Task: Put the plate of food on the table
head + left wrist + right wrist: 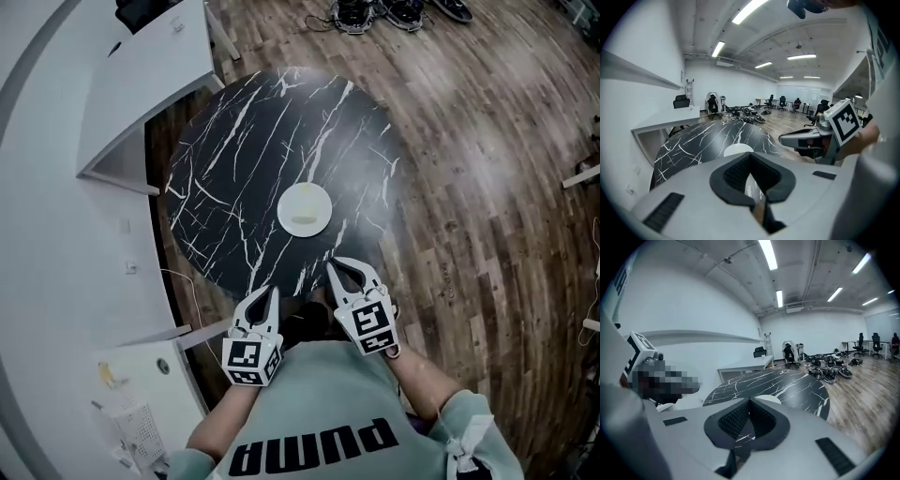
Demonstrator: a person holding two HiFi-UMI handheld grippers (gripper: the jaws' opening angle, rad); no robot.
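Plate (305, 209) on table (234, 159), ahead of L gripper (272, 291) & R gripper (337, 267), both closed on nothing.

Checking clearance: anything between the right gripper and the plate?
Nothing. Head view shows only bare table between the right gripper and the plate.

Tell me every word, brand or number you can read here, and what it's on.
"PUMA": across the person's sweatshirt, seen upside down in the head view.
Square markers on the cubes: black-and-white patterns, no letters.
Nothing else is readable.
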